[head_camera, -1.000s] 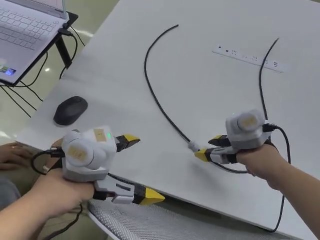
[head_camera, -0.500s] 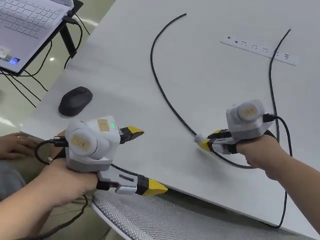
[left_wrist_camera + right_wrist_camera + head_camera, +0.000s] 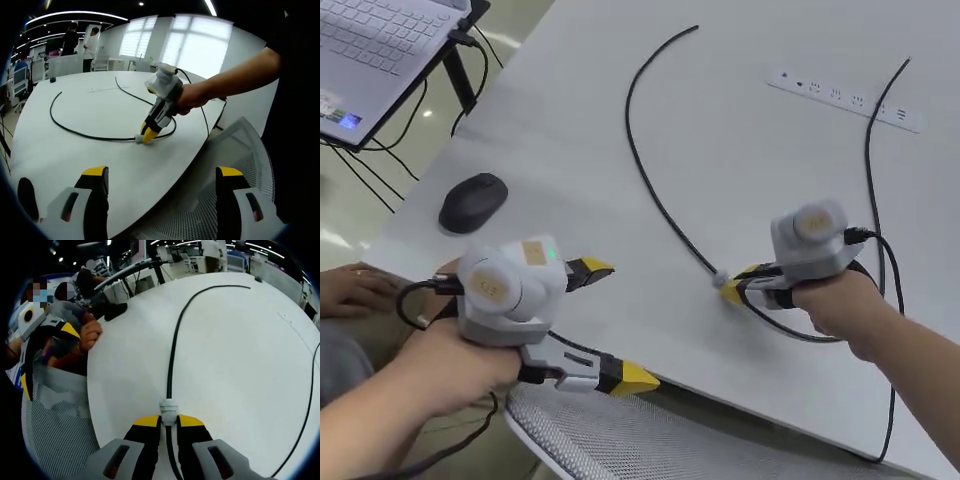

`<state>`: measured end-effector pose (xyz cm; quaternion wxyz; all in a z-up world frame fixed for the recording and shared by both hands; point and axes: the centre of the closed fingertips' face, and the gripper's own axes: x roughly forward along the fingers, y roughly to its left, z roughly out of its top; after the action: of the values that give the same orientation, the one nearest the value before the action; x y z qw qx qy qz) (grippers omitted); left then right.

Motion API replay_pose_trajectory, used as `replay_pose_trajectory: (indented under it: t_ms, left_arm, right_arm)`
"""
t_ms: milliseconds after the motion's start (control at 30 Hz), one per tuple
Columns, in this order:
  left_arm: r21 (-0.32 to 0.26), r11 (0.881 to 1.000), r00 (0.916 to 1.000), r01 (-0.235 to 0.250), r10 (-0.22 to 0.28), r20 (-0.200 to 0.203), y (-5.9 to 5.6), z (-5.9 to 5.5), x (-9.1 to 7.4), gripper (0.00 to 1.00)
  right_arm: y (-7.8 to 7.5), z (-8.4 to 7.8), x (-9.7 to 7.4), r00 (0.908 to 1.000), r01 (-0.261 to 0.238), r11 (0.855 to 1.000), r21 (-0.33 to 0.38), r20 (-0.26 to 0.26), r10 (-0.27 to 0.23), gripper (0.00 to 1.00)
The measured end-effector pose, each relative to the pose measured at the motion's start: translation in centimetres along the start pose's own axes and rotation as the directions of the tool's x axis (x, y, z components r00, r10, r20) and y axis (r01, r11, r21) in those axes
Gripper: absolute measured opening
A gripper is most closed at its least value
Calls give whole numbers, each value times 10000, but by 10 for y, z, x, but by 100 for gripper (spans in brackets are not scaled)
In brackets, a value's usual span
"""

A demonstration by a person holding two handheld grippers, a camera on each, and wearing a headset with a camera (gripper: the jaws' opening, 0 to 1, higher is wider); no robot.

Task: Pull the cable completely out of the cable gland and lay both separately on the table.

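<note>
A long black cable (image 3: 642, 170) curves across the white table (image 3: 560, 130). Its near end passes through a small white cable gland (image 3: 720, 279), which also appears in the right gripper view (image 3: 168, 409). My right gripper (image 3: 733, 291) is shut on the cable (image 3: 172, 365) just behind the gland, and its yellow tips touch the gland's back. The left gripper view has the right gripper (image 3: 148, 136) low on the table with the gland (image 3: 138, 138) at its tip. My left gripper (image 3: 614, 322) hangs open at the table's front edge, holding nothing, jaws wide apart (image 3: 161, 172).
A black mouse (image 3: 472, 202) lies at the table's left edge, with a laptop (image 3: 380, 40) on a stand beyond it. A white power strip (image 3: 840, 98) sits at the back right, and its black lead (image 3: 868, 170) runs forward. A mesh chair (image 3: 620, 440) is below the front edge.
The right gripper's jaws have come together on the cable just behind the gland. The left gripper stays open near the front edge. The head camera has shifted slightly.
</note>
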<state>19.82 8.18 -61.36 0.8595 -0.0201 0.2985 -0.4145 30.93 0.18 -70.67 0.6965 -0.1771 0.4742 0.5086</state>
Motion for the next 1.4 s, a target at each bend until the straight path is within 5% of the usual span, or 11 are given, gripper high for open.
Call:
replay_pose_trajectory:
  t_ms: [633,1400]
  left_arm:
    - [490,9981,9992,371,-377,113,-10,29,10,89]
    - [1485,9797,9896,1346,-1405,303,-22,76,47,83]
  right_arm:
    - [13,27,-58,9992,-109,9954,-952,367,145,6]
    - [69,17,-109,9972,-686,9449,-3201,77,750,6]
